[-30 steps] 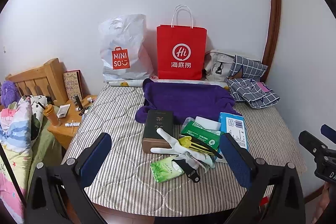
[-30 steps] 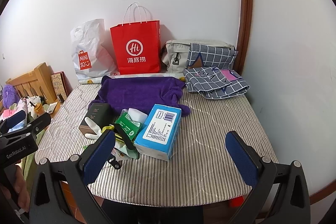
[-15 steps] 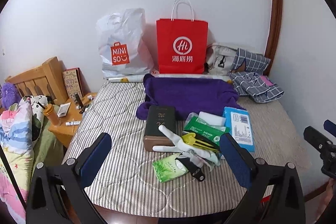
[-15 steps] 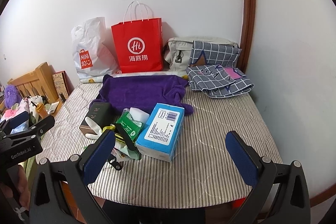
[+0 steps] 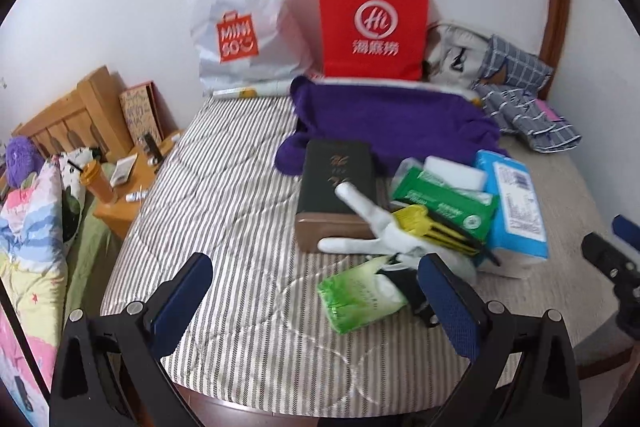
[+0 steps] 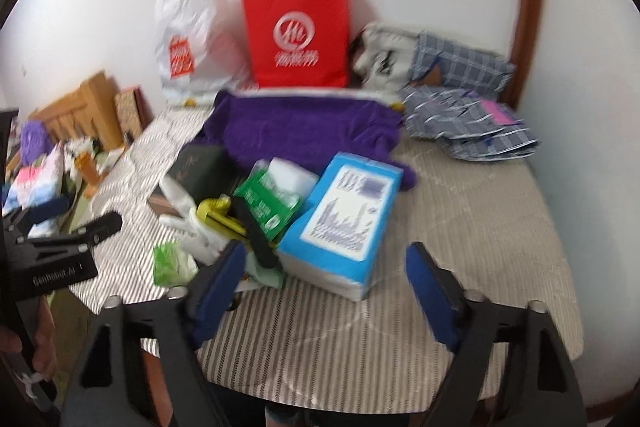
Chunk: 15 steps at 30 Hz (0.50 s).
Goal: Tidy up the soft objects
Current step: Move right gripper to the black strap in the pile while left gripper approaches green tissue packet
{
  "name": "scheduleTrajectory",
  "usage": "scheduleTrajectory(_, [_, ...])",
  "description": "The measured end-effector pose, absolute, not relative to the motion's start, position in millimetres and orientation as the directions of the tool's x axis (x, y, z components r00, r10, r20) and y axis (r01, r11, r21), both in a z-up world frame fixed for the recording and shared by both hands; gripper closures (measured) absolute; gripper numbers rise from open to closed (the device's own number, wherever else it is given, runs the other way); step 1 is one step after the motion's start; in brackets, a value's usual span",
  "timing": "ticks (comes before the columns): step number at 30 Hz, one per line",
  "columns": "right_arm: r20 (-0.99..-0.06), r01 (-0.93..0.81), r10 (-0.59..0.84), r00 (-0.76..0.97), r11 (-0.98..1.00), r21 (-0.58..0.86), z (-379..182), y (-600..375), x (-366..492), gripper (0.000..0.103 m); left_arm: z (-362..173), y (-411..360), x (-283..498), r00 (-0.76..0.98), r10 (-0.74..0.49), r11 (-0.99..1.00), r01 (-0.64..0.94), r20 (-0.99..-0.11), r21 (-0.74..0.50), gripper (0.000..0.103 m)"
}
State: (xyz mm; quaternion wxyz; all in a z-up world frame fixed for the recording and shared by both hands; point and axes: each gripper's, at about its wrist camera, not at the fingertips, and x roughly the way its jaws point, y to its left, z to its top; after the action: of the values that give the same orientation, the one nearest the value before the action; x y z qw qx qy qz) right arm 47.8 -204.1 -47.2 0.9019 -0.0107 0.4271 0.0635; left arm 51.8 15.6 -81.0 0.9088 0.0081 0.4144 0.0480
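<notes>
Here — left gripper (image 5: pixel 316 291) spread, empty; right gripper (image 6: pixel 326 269) closing, nothing between — above blue tissue pack (image 6: pixel 344 223).

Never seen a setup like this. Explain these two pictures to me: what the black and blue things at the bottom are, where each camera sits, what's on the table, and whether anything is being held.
There is no robot. A person holds a two-finger gripper in each hand, and each one carries a wide-angle camera that looks forward along its fingers. The black arms with blue pads at the bottom are those fingers.

One picture comes from the left gripper, the other from the right gripper; each view also catches the other tool at its edge.

On the striped table lie a purple cloth, a dark box, a white glove, a green tissue pack, a small green pack and a blue tissue pack. A red paper bag and a white plastic bag stand against the wall, beside checked fabric.

Nothing is held. The left jaws are open; the right jaws are closing, with nothing gripped.
</notes>
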Motion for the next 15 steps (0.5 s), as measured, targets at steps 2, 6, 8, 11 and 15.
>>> scheduleTrajectory(2, [-0.788,-0.156,0.127,0.602,0.987,0.04,-59.2,-195.4,55.5,0.038,-88.5,22.6,56.9,0.643,0.1,0.994,-0.092,-0.76,0.052,0.0])
scheduleTrajectory(6, [-0.814,-0.209,0.116,0.569,0.978,-0.007,-79.1,-175.0,69.4,0.057,-99.3,36.6,65.8,0.626,0.102,0.993,-0.114,-0.773,0.038,0.0])
scheduleTrajectory(8, [-0.829,-0.241,0.112,0.548,0.97,-0.028,-87.9,-164.5,75.0,0.062,-105.2,42.9,68.9,0.62,0.094,0.992,-0.12,-0.779,0.024,0.0])
scheduleTrajectory(11, [-0.848,-0.277,0.111,0.518,0.96,-0.043,-101.3,-151.8,81.7,0.062,-112.2,50.8,71.6,0.616,0.08,0.992,-0.126,-0.784,0.002,0.0])
scheduleTrajectory(15, [-0.861,-0.317,0.111,0.496,0.947,-0.06,-112.1,-136.8,86.2,0.062,-117.0,59.7,76.1,0.614,0.063,0.991,-0.13,-0.787,-0.023,0.0])
